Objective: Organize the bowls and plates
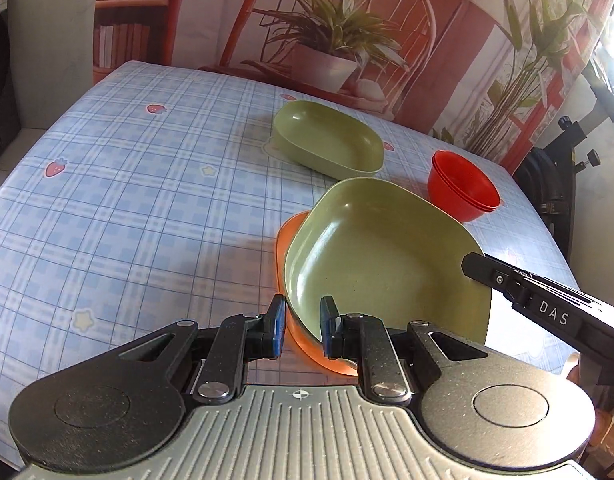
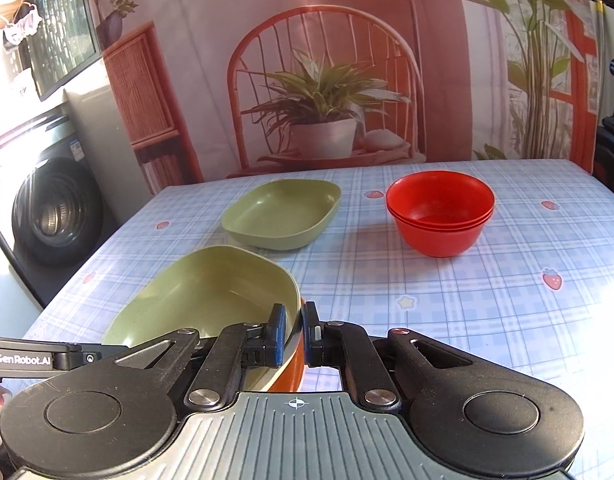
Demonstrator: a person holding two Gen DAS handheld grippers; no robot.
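A green plate (image 1: 379, 264) lies nested on an orange plate (image 1: 291, 236) near the table's front; the green one also shows in the right wrist view (image 2: 211, 292). My left gripper (image 1: 303, 322) straddles the near rim of both plates, jaws part-open with a gap around the rim. My right gripper (image 2: 294, 334) is shut on the opposite rim of the green and orange plates (image 2: 295, 376). A second green plate (image 1: 331, 140) (image 2: 283, 212) lies farther back. Stacked red bowls (image 1: 463, 186) (image 2: 441, 212) stand at the back right.
The table has a blue checked cloth (image 1: 127, 184) (image 2: 487, 292) with strawberry prints. A printed backdrop (image 2: 327, 80) hangs behind the far edge. A washing machine (image 2: 47, 212) stands left of the table. A black stand (image 1: 567, 168) is at the right edge.
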